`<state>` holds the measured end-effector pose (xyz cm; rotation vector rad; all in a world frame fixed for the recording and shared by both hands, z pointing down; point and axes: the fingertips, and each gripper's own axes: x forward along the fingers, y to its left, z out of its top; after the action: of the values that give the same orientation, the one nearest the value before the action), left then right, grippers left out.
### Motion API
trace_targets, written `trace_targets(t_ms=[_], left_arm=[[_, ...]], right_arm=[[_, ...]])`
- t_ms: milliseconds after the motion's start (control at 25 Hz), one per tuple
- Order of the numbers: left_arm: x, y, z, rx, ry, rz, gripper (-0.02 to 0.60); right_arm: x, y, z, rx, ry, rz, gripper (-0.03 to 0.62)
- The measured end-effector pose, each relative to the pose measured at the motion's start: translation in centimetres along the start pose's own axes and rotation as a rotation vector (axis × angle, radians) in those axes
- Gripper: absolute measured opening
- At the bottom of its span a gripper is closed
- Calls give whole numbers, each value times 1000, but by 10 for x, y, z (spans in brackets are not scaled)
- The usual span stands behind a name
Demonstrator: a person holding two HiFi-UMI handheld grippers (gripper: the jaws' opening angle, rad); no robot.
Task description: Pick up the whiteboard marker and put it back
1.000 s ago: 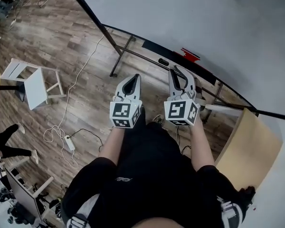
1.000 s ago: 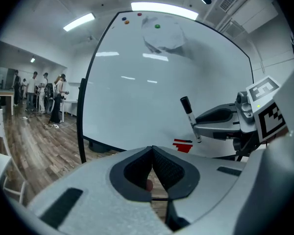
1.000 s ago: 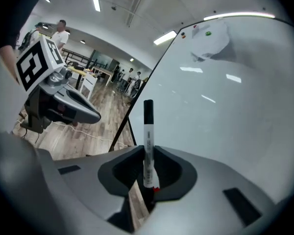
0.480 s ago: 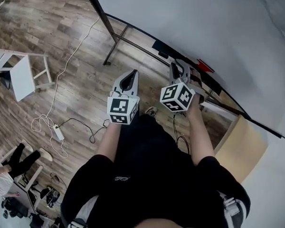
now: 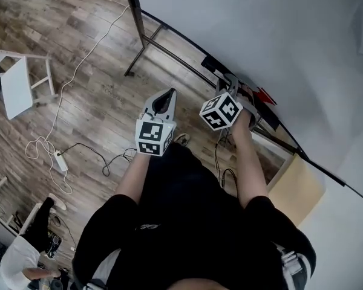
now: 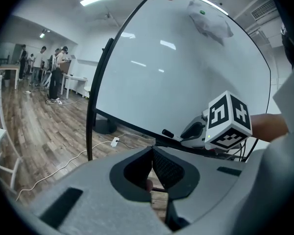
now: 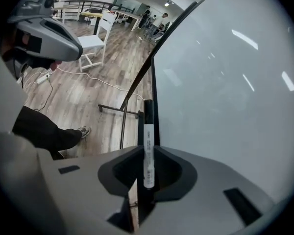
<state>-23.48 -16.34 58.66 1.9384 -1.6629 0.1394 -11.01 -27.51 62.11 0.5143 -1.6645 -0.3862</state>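
The whiteboard marker, white-bodied with a black end, stands upright between the jaws of my right gripper, which is shut on it. Its black end points along the whiteboard's dark lower edge. In the head view the right gripper tilts down over the board's tray, and the marker is hidden there. My left gripper is held beside it over the floor, shut with nothing in it. Another dark marker lies on the tray near the right gripper.
A white chair stands at the left. A power strip with a long cable lies on the wooden floor. The board's metal stand legs cross the floor ahead. A wooden panel is at my right, and a person crouches lower left.
Both grippers have dropped lower and closer to the whiteboard's tray. The right gripper has rolled and tipped downward with the marker still in it.
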Motion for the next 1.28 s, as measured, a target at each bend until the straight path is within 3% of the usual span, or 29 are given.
trace_targets(t_ms=[520,760,1000,1280], left_arm=[[-12,24,-7,-74,2,28,6],[-16,28,-9,-76,9,32,6],[-15,30,-7,-76,11,25,6],[-8,29,-2,-68,15,9,6]], right_arm=[[28,7,-11,2,95,17,52],[28,9,-9,-2,112,18,54],[28,8,-9,67,104,78,54],[31,7,-8,51,120,115,58]])
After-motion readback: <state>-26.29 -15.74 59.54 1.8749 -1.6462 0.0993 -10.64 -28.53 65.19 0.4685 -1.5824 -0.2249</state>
